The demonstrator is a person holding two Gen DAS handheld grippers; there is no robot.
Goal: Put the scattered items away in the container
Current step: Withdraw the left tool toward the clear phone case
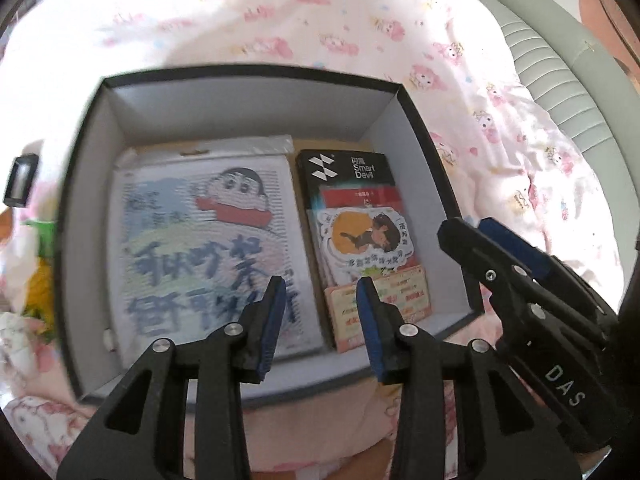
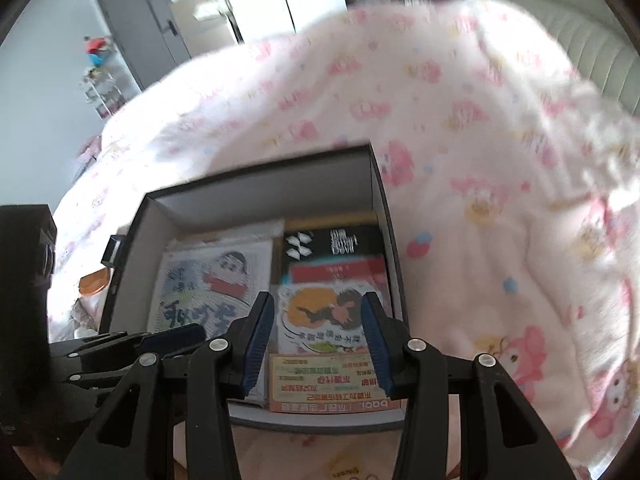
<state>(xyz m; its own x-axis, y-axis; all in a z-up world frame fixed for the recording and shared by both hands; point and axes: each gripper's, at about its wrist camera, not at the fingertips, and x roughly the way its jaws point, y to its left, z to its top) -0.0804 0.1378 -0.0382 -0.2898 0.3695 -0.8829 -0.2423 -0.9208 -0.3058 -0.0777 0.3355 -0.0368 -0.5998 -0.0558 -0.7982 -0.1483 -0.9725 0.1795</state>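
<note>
Left gripper (image 1: 322,312) and right gripper (image 2: 318,334) both stood partly open and empty above the box (image 1: 256,80), which lay on the blanket (image 1: 280,20). Beyond the left fingers a cartoon pad (image 1: 208,240) lay flat; beyond the right fingers lay stacked cards (image 2: 332,376) on a black pack (image 2: 332,242). Such flat items were judged light, thin and slippery, best pinched at an exposed edge.

The black pack (image 1: 348,176) in the box reads "Smart Devil"; the right gripper (image 1: 472,236) body says "DAS".
</note>
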